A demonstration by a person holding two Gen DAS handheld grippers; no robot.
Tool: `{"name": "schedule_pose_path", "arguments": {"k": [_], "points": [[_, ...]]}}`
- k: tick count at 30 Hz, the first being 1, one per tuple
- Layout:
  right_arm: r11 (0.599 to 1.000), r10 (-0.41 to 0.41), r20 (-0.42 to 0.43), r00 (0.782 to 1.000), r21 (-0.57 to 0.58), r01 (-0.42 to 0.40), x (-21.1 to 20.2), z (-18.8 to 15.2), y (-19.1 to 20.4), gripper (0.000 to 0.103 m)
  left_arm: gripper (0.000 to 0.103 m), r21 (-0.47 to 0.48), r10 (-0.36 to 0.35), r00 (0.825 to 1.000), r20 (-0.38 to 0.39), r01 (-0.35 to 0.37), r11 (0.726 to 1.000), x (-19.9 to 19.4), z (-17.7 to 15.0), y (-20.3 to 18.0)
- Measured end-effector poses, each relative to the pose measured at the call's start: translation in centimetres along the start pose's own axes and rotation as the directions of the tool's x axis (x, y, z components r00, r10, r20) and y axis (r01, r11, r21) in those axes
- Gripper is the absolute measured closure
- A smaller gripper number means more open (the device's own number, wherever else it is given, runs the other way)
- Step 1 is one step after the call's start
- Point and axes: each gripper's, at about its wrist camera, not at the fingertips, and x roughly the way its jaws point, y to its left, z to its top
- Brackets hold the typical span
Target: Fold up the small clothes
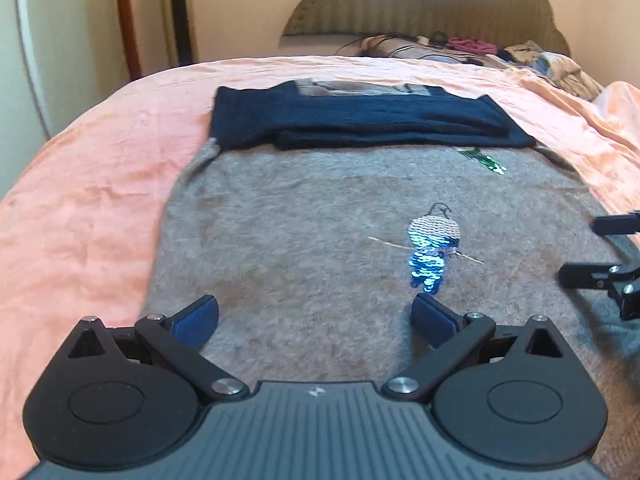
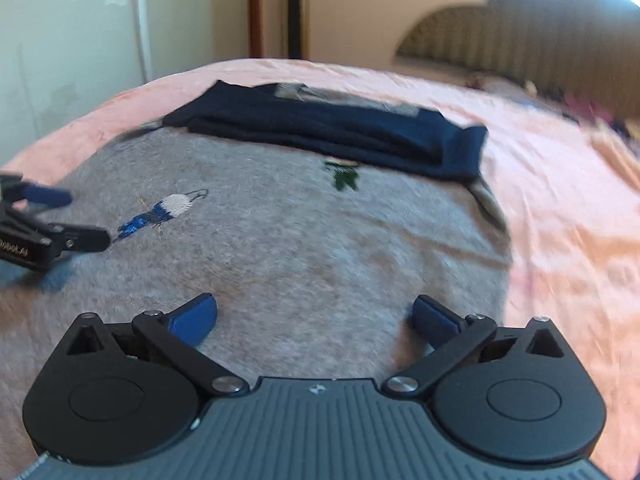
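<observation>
While the left wrist view looks down over the left gripper, its jaws stand wide apart with nothing between the blue pads, only grey knit below. The task's thing, a grey sweater, lies flat on the pink sheet of a bed, its dark navy sleeves folded across the far end near the collar. A sequin bird and a small green motif decorate the body. At the right edge the right gripper shows, fingers apart and empty. Loose clothes sit heaped at the far side by the headboard. I judge the sleeve fold is finished and the body fold comes next: both grippers seem placed over the near part, so the next move calls for dropping to the hem corners, pinching one each and carrying them together toward the sleeves. No writing reads in this view beyond a small emblem on the gripper body. From the right wrist view, the right gripper is spread about as wide as it goes, pads clear of the cloth and holding nothing. The sweater fills the middle, sleeves across its far end, bird and green motif on it. The left gripper enters at the left, open and empty; white lettering on its side is blurred and cut off, too unclear to read with confidence.
</observation>
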Motion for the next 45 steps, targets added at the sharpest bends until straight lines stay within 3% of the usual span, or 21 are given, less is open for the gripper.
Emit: {"name": "schedule_pose_path", "arguments": {"k": [2,5,7,8,12,15,18,20,23,28,30,33,36,38,39,41,42,45], "points": [[1.000,-0.006,0.034,0.999,-0.005,0.006,-1.5,0.1,0.3,0.002,0.000,-0.024,-0.009,1.000,0.016,0.009,1.000,-1.4,-0.3,0.0],[0.997,0.075,0.038,0.996,-0.029,-0.074,-2.4,-0.6,1.8,0.000,0.000,-0.021,-0.056,0.998,-0.014,0.056,0.998,-1.5,-1.5,-1.3],[0.996,0.056,-0.020,0.998,-0.073,-0.057,-1.2,-1.8,2.2,0.000,0.000,0.039,-0.014,1.000,0.028,0.013,0.999,-1.5,-2.9,-2.3],[0.996,0.085,0.020,0.996,-0.040,-0.084,-1.5,-2.4,1.4,0.000,0.000,0.028,-0.017,1.000,0.019,0.016,0.999,-1.5,-2.8,-2.2],[0.999,-0.046,-0.003,0.999,0.015,0.046,-2.9,-2.1,-1.0,0.000,0.000,-0.006,0.022,1.000,-0.005,-0.022,1.000,-3.0,-2.9,-0.4],[0.988,0.007,0.005,1.000,0.154,-0.007,-5.5,-3.2,-4.0,0.000,0.000,-0.082,0.034,0.999,-0.005,-0.034,0.996,-4.8,-3.8,2.0],[0.974,-0.017,-0.047,0.999,0.224,0.027,-6.4,-5.0,-5.5,0.000,0.000,-0.204,0.040,0.998,-0.052,-0.050,0.978,-5.7,-5.3,4.8],[0.966,0.013,-0.063,0.998,0.258,0.004,-6.9,-5.8,-6.3,0.000,0.000,-0.254,0.023,0.999,-0.034,-0.031,0.967,-6.7,-6.3,5.9],[0.949,0.101,-0.062,0.993,0.307,-0.077,-8.2,-6.7,-6.4,0.000,0.000,-0.302,-0.048,0.999,-0.021,0.040,0.952,-7.8,-7.1,6.2],[0.878,0.312,-0.060,0.948,0.399,-0.264,-9.2,-7.3,-5.8,0.005,0.000,-0.364,-0.199,0.980,-0.001,0.185,0.913,-8.7,-7.6,6.4],[0.864,0.339,-0.055,0.939,0.413,-0.287,-9.5,-7.7,-5.8,0.005,0.000,-0.405,-0.246,0.969,0.009,0.229,0.885,-8.8,-7.8,7.1],[0.812,0.394,-0.034,0.918,0.481,-0.331,-10.3,-8.5,-6.3,0.006,0.000,-0.470,-0.315,0.949,0.019,0.286,0.835,-9.0,-8.2,8.1],[0.794,0.426,-0.042,0.904,0.496,-0.351,-10.9,-9.1,-6.3,0.013,0.000,-0.479,-0.334,0.943,0.004,0.295,0.827,-9.4,-8.5,8.3],[0.798,0.424,-0.047,0.904,0.490,-0.349,-11.3,-9.4,-6.1,0.019,0.007,-0.442,-0.309,0.951,-0.020,0.269,0.856,-9.7,-8.5,7.8],[0.809,0.414,-0.055,0.909,0.481,-0.339,-11.4,-9.5,-5.9,0.027,0.011,-0.414,-0.288,0.957,-0.034,0.249,0.876,-9.8,-8.5,7.4],[0.832,0.387,-0.090,0.918,0.464,-0.305,-11.4,-9.5,-5.7,0.065,0.024,-0.361,-0.246,0.968,-0.058,0.209,0.909,-9.9,-8.3,6.8],[0.834,0.382,-0.112,0.917,0.471,-0.289,-10.9,-9.7,-5.9,0.090,0.037,-0.339,-0.230,0.971,-0.066,0.195,0.920,-9.9,-8.2,6.6],[0.841,0.379,-0.102,0.920,0.452,-0.297,-10.8,-9.7,-6.1,0.092,0.092,-0.292,-0.169,0.981,-0.099,0.133,0.947,-9.6,-8.0,6.5]]}}
